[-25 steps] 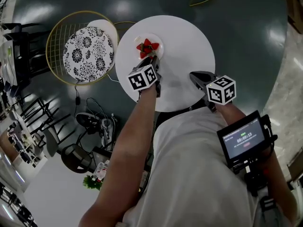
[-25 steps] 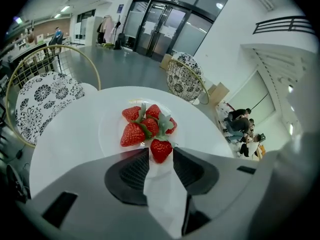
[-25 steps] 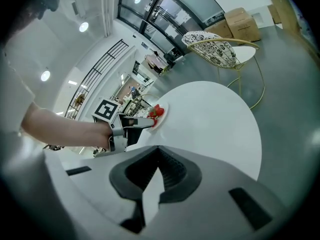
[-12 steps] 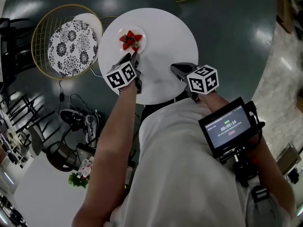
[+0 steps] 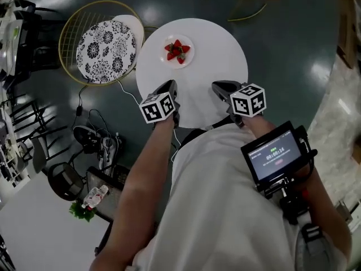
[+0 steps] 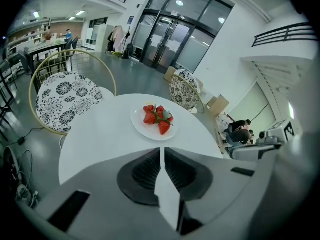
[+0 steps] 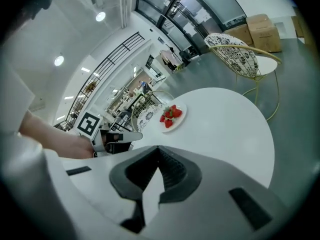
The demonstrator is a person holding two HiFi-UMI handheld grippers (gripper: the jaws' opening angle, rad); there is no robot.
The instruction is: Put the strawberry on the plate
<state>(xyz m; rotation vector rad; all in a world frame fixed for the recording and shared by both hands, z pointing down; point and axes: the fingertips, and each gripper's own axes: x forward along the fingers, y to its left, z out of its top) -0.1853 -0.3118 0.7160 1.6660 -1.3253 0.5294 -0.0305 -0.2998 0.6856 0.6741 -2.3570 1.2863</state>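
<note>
The left gripper (image 6: 161, 156) is closing its jaws. Only a thin slit remains between them, and nothing is in it. It hovers over the near edge of the round white table (image 5: 217, 61). The right gripper (image 7: 158, 154) has its jaws pressed together at the tips and is empty. It hangs beside the left one over the same near edge, the two a little apart. Farther across the table, well clear of both grippers, the strawberries (image 5: 176, 49) lie in a small cluster on the plate (image 5: 186, 42), a small white dish just short of the far rim. To the left of the table stands a gold wire chair (image 5: 70, 36) with a black-and-white floral cushion (image 5: 106, 51). A device with a lit screen (image 5: 276, 158) sits by the person's right forearm.
</note>
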